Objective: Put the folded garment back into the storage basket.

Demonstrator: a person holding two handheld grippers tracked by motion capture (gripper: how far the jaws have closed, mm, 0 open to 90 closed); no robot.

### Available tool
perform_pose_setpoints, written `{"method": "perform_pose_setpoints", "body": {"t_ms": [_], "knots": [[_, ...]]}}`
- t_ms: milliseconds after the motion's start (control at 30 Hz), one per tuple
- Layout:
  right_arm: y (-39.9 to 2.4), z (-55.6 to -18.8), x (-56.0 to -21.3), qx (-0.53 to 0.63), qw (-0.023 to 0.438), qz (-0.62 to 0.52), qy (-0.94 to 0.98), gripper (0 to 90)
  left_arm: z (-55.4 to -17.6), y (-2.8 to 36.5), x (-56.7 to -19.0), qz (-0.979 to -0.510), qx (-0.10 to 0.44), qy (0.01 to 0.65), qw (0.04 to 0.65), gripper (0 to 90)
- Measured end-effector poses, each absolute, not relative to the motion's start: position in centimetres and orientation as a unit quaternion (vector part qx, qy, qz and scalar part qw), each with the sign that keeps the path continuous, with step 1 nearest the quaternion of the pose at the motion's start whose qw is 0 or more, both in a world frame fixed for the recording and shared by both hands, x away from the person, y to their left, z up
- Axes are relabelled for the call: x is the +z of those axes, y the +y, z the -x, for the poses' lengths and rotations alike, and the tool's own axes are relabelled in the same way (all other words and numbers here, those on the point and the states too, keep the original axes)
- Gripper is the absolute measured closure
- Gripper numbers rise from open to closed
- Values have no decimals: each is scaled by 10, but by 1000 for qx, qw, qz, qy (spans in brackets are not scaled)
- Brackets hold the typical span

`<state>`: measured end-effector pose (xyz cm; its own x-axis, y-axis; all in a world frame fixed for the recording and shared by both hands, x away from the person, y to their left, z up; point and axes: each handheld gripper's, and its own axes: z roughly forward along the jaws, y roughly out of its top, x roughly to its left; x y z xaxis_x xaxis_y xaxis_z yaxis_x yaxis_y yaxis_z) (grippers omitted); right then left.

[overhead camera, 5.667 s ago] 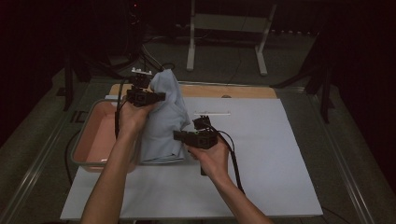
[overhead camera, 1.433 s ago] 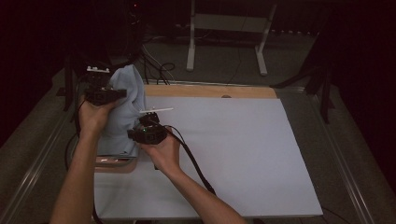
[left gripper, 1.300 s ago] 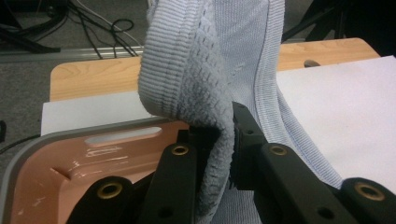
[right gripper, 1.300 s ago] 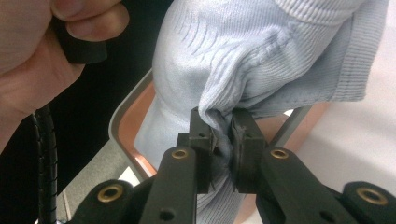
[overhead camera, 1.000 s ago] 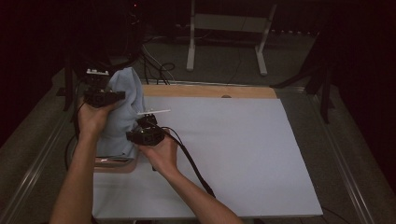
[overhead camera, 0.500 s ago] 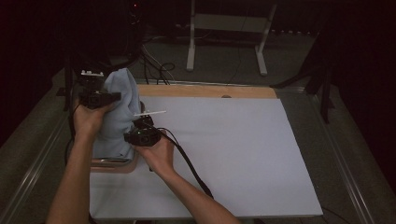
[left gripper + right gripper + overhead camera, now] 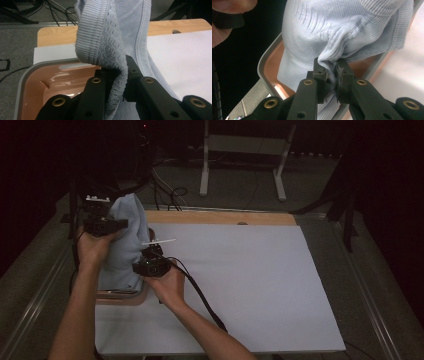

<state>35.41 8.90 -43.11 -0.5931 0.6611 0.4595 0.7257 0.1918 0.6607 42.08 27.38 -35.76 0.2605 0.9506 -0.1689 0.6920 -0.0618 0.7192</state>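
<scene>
Pale blue knit garment (image 7: 125, 245) hangs over the pink tray (image 7: 120, 297) at the table's left edge, hiding most of the tray in the high view. Left gripper (image 7: 102, 226) clamps a ribbed fold (image 7: 100, 45) up high; its pad tips are buried in cloth. Right gripper (image 7: 150, 266) pinches a bunched fold (image 7: 332, 65) lower down, just above the tray rim (image 7: 265, 62). White sheet (image 7: 260, 280) lies to the right.

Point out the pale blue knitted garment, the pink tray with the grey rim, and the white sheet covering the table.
Pale blue knitted garment (image 7: 122, 255), high view, hanging middle of the fabric.
Pink tray with grey rim (image 7: 27, 75), left gripper view, grey rim corner.
White sheet (image 7: 260, 280), high view, bare centre.
</scene>
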Motion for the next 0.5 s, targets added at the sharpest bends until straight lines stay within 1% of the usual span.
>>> {"method": "perform_pose_setpoints", "body": {"t_ms": [500], "knots": [[95,-358,-438,-438,31,453,-776,811,-422,275,-359,-707,181,582,358,823]]}}
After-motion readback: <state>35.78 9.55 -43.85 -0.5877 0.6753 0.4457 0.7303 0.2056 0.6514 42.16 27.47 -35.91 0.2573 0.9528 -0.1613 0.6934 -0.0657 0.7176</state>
